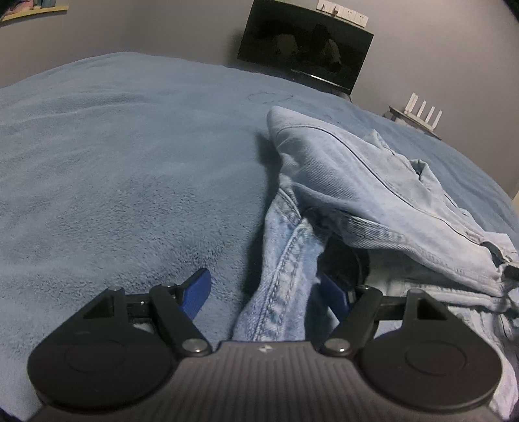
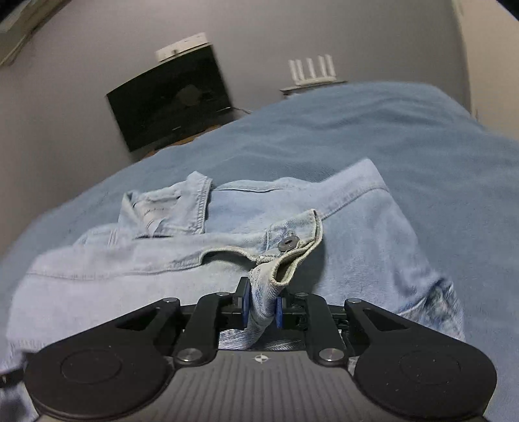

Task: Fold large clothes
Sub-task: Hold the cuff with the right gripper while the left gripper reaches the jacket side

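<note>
- While the denim jacket (image 2: 227,259) lies crumpled on the bed (image 1: 113,168), both grippers sit low at its near edge.
- Jacket: light blue washed denim, soft, faded, with double-stitched seams; folded over itself in thick rumpled layers.
- Right gripper (image 2: 262,306): jaws nearly closed, blue pads pinching a bunched strip of the jacket's edge; the cloth stands up between the pads and curls over.
- Cuff (image 2: 296,240) just above that pinch: frayed pale hem, round dark metal button (image 2: 288,243), edge rolled into an open loop.
- Collar or placket flap (image 2: 181,207) sticks up at the far left of the jacket in the right wrist view, stitched border visible.
- Left gripper (image 1: 264,292): jaws wide apart, blue fingers (image 1: 196,292) spread; a thick seamed fold of denim runs up between them, no pad pressing on it as far as can be seen. Right finger partly hidden behind the cloth.
- Left wrist view: jacket sits right of centre, one stiff corner peaked upward, dark hollow under the top layer.
- Bed cover: blue-grey fleece, fuzzy nap, shallow ripples, bare to the left of the jacket.
- Room: dim, plain grey walls; dark switched-off screen (image 1: 305,45) beyond the bed; white router (image 1: 421,112) with four upright antennas on a small shelf beside it; white power strip (image 1: 343,13) above the screen.
</note>
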`<state>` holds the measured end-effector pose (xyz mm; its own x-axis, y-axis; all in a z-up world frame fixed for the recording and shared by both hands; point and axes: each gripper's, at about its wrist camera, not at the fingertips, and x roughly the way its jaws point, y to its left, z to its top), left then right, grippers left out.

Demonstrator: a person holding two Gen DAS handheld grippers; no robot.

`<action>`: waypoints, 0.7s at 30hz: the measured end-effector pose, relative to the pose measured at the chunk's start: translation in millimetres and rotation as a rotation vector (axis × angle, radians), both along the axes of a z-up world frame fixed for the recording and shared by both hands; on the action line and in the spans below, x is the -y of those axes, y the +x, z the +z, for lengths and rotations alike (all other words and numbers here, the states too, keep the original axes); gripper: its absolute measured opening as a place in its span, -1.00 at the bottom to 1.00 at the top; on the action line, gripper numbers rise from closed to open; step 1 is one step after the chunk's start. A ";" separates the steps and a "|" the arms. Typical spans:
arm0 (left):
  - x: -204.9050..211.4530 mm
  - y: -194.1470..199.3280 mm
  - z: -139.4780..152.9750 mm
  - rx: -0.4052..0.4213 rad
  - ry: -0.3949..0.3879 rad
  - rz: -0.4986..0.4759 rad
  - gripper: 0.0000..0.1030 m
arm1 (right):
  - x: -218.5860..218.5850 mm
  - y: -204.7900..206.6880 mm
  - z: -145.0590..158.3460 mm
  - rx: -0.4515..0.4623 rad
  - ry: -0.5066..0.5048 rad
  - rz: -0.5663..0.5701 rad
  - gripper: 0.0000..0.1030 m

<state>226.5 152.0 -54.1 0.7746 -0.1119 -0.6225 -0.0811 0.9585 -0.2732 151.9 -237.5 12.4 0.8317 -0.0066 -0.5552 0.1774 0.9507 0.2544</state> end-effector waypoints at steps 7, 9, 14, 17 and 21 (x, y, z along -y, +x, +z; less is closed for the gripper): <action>11.3 17.1 -0.1 0.127 0.029 -0.039 0.43 | 6.1 -1.5 -3.0 0.002 0.066 -0.016 -0.48; 19.8 24.6 -1.1 0.145 0.080 -0.053 0.43 | 6.7 -2.0 -4.4 -0.007 0.054 -0.011 -0.48; 27.6 24.9 -11.4 0.155 0.166 -0.041 0.43 | 5.4 2.4 -9.7 -0.024 0.034 -0.012 -0.48; 32.3 24.0 -14.5 0.150 0.212 -0.082 0.43 | 5.8 7.1 -10.6 -0.026 0.039 -0.020 -0.48; 31.8 25.6 -19.2 0.156 0.250 -0.022 0.35 | 1.5 11.5 -7.7 -0.016 -0.018 -0.012 -0.59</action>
<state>252.0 120.2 -73.3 0.8621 0.0120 -0.5065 -0.0352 0.9987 -0.0363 163.4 -239.0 4.7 0.8223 -0.0268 -0.5684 0.1927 0.9530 0.2339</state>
